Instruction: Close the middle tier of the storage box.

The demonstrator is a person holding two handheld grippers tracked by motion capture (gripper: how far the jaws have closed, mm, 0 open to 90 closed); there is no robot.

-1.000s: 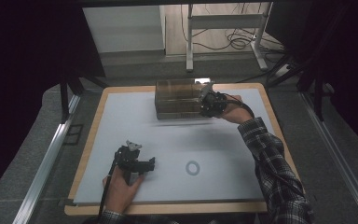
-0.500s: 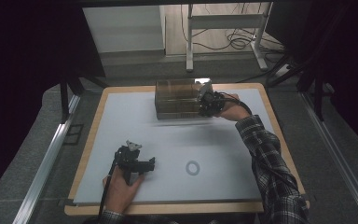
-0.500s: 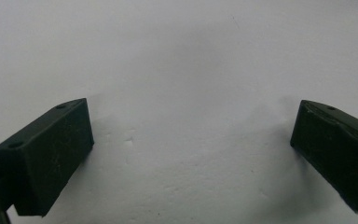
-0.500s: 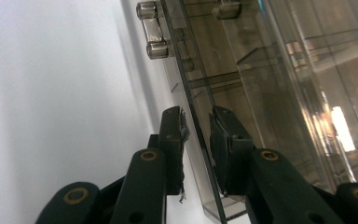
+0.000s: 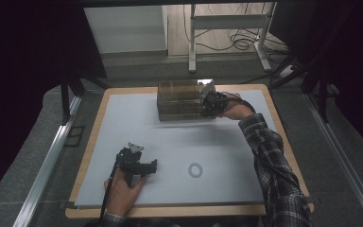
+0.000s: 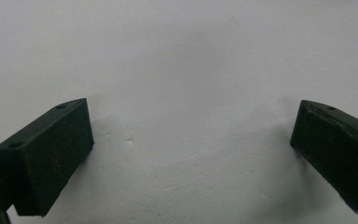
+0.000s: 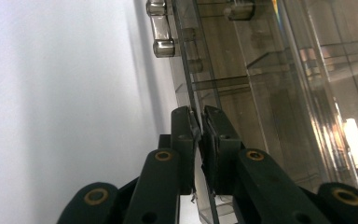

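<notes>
A clear brown-tinted acrylic box [image 5: 179, 99] stands at the back of the white table mat [image 5: 123, 118]. My right gripper [image 5: 211, 104] is at the box's right end. In the right gripper view its jaws [image 7: 200, 116] have just been closing and now pinch a thin clear panel [image 7: 193, 79] of the box, below a metal hinge [image 7: 161, 28]. My left gripper [image 5: 139, 163] rests near the front left of the mat, held by a hand. Its jaws [image 6: 191, 140] stand wide open over bare white surface with nothing between them.
A small pale ring [image 5: 195, 170] lies on the mat right of the left gripper. The mat sits on a wooden board [image 5: 283, 137] with dark floor around it. A metal stand and cables [image 5: 227, 38] are beyond the table.
The right hand has edged slightly left, closer onto the box's end. The left gripper and the ring have not moved.
</notes>
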